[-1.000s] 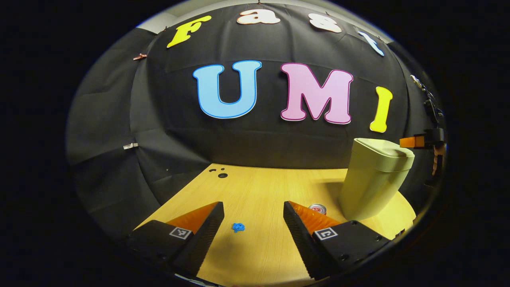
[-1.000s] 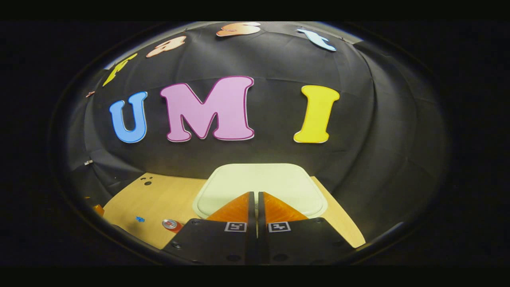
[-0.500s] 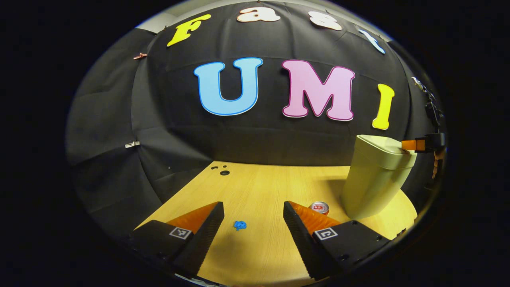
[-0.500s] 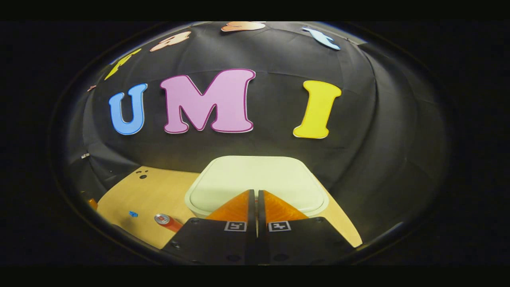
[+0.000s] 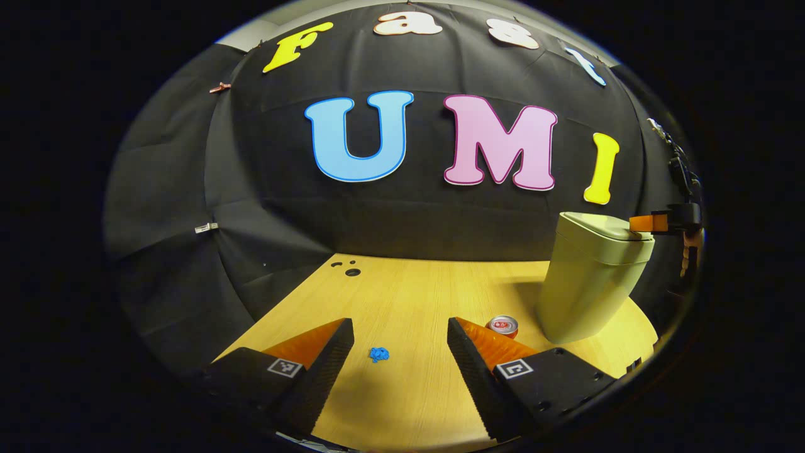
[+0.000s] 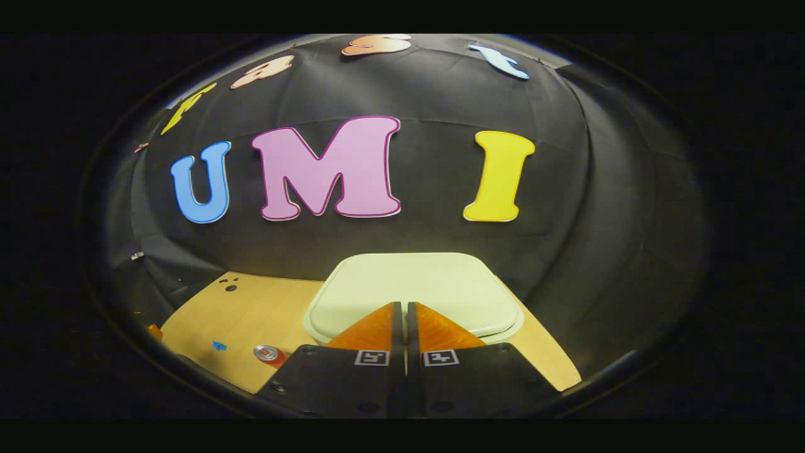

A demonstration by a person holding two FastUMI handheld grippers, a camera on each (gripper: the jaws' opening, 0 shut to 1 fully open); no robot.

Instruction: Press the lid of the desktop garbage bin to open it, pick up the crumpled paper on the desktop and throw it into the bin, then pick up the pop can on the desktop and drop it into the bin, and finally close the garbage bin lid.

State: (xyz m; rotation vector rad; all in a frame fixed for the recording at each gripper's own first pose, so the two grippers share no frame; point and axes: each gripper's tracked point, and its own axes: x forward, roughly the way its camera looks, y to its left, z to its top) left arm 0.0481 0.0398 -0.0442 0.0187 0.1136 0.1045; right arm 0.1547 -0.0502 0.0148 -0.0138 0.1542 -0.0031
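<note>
The pale green bin (image 5: pixel 588 283) stands at the right of the wooden desk (image 5: pixel 409 296), and its lid (image 6: pixel 412 286) lies low over the opening. My right gripper (image 6: pixel 402 304) is shut, with its tips together at the lid's near edge. The same gripper (image 5: pixel 643 222) appears at the lid's right rim in the left gripper view. A red pop can (image 5: pixel 502 325) lies on its side just left of the bin's foot. The small blue crumpled paper (image 5: pixel 378 354) rests on the desk beyond my left gripper (image 5: pixel 399 324), which hovers open and holds nothing.
Small round holes (image 5: pixel 351 270) mark the desk's far left corner. Black cloth closes the booth behind the desk and on both sides. The can (image 6: pixel 267 353) and paper (image 6: pixel 219 345) lie to the bin's left in the right gripper view.
Half a second ago my right gripper pressed lower onto the lid and the bin rocked slightly. It has since eased back up. The left gripper has barely moved.
</note>
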